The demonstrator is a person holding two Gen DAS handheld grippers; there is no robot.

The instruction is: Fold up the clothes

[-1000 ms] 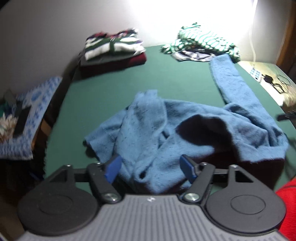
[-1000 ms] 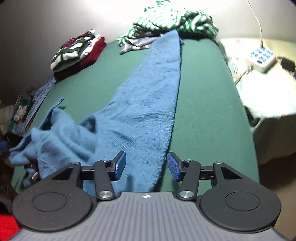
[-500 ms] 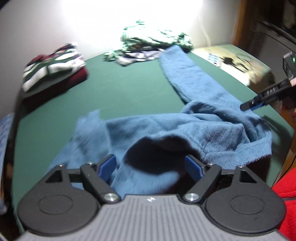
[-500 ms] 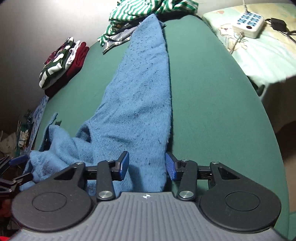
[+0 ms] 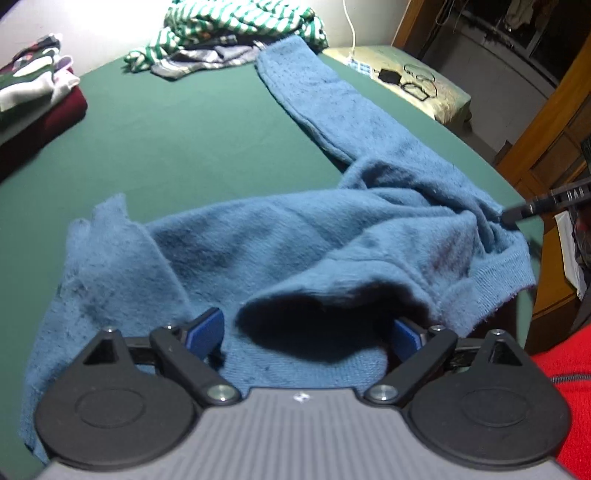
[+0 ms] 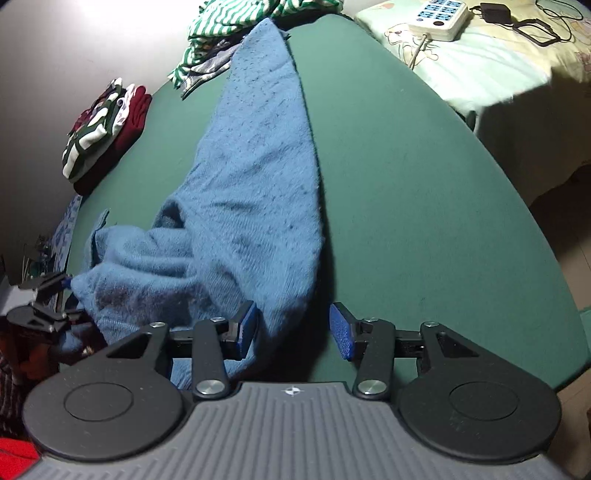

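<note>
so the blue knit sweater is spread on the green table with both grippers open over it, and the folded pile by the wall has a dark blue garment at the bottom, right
Not quite: the bottom garment of the folded pile is dark red, not dark blue, as the right wrist view shows. The rest holds: the blue knit sweater lies on the green table, and the left gripper and right gripper are open over it.

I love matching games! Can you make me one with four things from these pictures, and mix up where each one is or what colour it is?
Things:
1. sweater
2. striped clothes pile
3. power strip
4. folded stack

Descriptions:
A. white, on the pale bedsheet
B. blue, spread across the green table
C. green and white, crumpled at the far edge
D. dark red at the bottom, by the wall

Pairs: 1-B, 2-C, 3-A, 4-D
</note>
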